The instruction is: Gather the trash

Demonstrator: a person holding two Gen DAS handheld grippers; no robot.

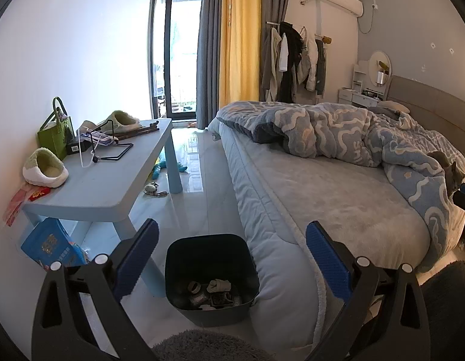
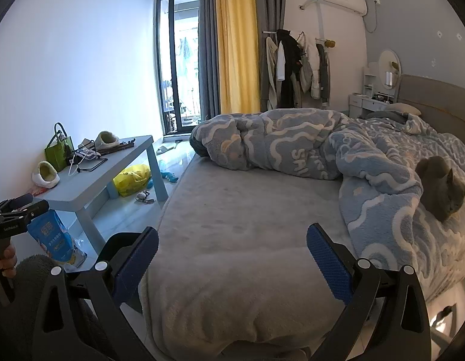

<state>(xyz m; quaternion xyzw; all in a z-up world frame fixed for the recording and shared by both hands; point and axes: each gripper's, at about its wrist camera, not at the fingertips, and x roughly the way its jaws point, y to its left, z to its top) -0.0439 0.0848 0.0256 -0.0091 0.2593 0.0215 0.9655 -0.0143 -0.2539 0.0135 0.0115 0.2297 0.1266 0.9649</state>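
A dark bin (image 1: 184, 255) stands on the floor between the blue table and the bed, with crumpled trash (image 1: 214, 293) at its bottom. My left gripper (image 1: 231, 228) hovers just above and in front of it, open and empty. My right gripper (image 2: 232, 231) is open and empty over the grey bed sheet (image 2: 232, 210). A blue package (image 1: 50, 246) leans under the table's near end. A yellow plastic bag (image 2: 133, 180) lies under the table. In the right wrist view the left gripper's body (image 2: 16, 207) shows at the left edge, held by a hand (image 2: 5, 258).
The low blue table (image 1: 97, 192) holds two fluffy slippers, a green bag (image 1: 53, 138), hangers and small items. A grey cat (image 2: 440, 192) sits on the rumpled blue duvet (image 2: 292, 147). Small toys lie on the floor by the table leg (image 1: 175, 177). A grey rug (image 1: 202, 346) lies below.
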